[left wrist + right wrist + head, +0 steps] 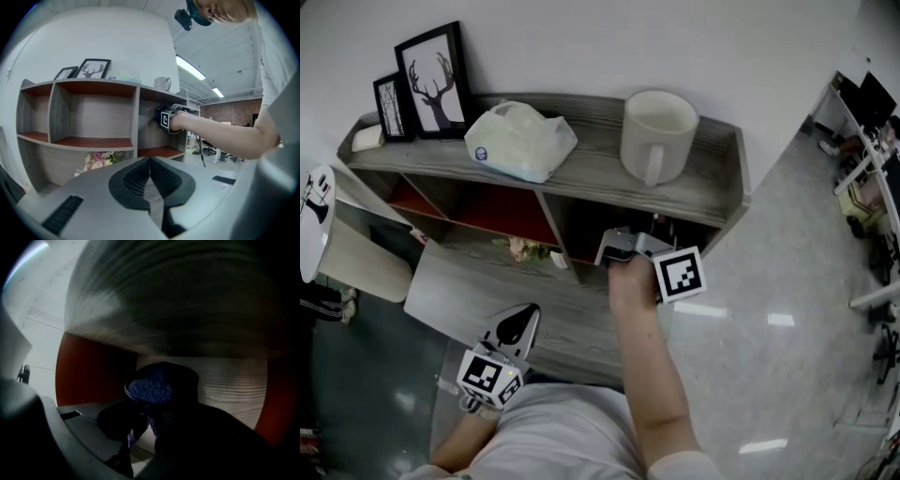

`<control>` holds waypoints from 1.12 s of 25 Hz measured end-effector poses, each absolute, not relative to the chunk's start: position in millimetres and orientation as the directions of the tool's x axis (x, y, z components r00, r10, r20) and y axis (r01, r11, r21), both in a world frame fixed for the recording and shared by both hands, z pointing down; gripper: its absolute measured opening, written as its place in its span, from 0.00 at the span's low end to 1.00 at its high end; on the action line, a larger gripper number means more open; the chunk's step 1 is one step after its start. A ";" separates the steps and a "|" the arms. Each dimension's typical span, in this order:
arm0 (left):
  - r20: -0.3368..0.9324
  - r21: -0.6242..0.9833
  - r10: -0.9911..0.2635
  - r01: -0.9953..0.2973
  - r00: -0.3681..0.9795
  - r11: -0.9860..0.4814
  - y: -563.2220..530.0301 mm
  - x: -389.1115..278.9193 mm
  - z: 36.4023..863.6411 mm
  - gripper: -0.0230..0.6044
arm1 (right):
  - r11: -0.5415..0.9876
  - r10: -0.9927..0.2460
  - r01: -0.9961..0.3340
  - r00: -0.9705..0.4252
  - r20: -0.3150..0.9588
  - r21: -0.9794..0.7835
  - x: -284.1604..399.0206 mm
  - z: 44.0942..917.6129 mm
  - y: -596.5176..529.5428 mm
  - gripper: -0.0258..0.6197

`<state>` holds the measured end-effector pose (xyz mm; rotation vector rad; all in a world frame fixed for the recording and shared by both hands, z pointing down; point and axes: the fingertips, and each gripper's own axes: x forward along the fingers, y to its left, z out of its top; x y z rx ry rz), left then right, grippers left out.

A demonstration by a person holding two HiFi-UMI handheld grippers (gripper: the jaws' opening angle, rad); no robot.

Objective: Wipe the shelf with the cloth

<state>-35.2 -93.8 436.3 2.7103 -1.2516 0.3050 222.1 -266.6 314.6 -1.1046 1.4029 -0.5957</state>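
Observation:
A grey wooden shelf with red-lined compartments stands against the white wall. My right gripper reaches into the upper right compartment, its tips hidden in shadow in the head view. In the right gripper view, the right gripper is shut on a dark blue cloth, bunched up in front of the compartment's grey back wall. My left gripper hangs low near my body, away from the shelf. In its own view the left gripper is shut with nothing in it.
On the shelf top stand a white mug, a white plastic-wrapped pack and two framed pictures. A small bunch of flowers lies in the lower compartment. Desks and chairs stand at the far right.

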 end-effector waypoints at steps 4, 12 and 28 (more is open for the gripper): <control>0.240 0.042 -0.739 -0.767 0.630 -0.640 -93.2 -38.3 435.7 0.06 | 0.446 -0.871 -0.253 0.100 -0.482 -0.859 201.5 314.6 -277.5 0.21; 0.244 0.039 -0.750 -0.779 0.615 -0.626 -88.9 -44.7 435.8 0.06 | 0.458 -0.888 -0.302 -0.209 -0.410 -0.836 113.0 334.4 -307.8 0.20; 0.251 0.042 -0.749 -0.780 0.614 -0.625 -87.2 -46.7 441.1 0.06 | 0.345 -0.938 -0.407 -0.179 -0.296 -0.846 139.8 369.9 -304.3 0.20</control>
